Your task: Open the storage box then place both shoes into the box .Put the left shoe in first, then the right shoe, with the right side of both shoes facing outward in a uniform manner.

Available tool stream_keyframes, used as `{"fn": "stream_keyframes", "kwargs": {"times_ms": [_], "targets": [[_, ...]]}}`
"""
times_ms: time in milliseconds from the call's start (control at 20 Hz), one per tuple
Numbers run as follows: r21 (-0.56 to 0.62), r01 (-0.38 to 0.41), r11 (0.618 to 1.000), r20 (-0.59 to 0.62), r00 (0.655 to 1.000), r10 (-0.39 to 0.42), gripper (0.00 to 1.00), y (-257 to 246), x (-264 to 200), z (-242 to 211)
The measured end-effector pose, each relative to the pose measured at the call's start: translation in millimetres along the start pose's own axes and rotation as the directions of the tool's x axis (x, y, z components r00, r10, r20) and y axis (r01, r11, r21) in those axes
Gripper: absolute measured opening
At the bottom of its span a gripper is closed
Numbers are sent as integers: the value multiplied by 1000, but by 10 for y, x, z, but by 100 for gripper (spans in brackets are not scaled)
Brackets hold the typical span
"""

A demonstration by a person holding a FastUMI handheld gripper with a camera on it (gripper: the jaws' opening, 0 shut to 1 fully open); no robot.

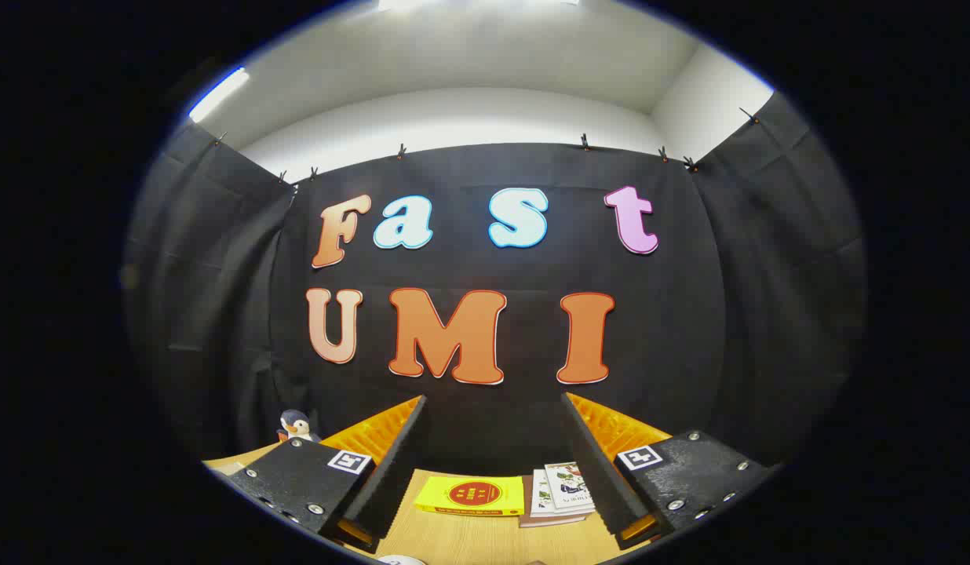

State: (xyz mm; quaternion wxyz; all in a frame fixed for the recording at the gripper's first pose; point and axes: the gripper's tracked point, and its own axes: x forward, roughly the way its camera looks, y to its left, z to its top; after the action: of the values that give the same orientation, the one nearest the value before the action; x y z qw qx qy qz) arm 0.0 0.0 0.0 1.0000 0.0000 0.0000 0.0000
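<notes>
The wooden counter (469,541) runs back to the black cloth wall, with open wood between the fingers. The gripper (494,408) hangs above it, fingers spread wide and holding nothing. Just ahead lie a yellow book (469,496) and white booklets (562,490), touching; a penguin toy (297,426) sits beyond the left finger. I see no box or shoes.

On the wooden table (485,537), white booklets (562,490) are seen just beside a yellow book (471,495); a plush penguin (297,426) is set well apart.
</notes>
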Motion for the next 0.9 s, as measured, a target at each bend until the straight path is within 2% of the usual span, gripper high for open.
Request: {"fn": "stream_keyframes", "kwargs": {"times_ms": [350, 650, 900], "targets": [[32, -44, 999, -16, 999, 44, 98, 119, -34, 35], [7, -62, 998, -19, 998, 62, 98, 211, -67, -1], [63, -142, 988, -96, 984, 147, 98, 496, -170, -276]]}}
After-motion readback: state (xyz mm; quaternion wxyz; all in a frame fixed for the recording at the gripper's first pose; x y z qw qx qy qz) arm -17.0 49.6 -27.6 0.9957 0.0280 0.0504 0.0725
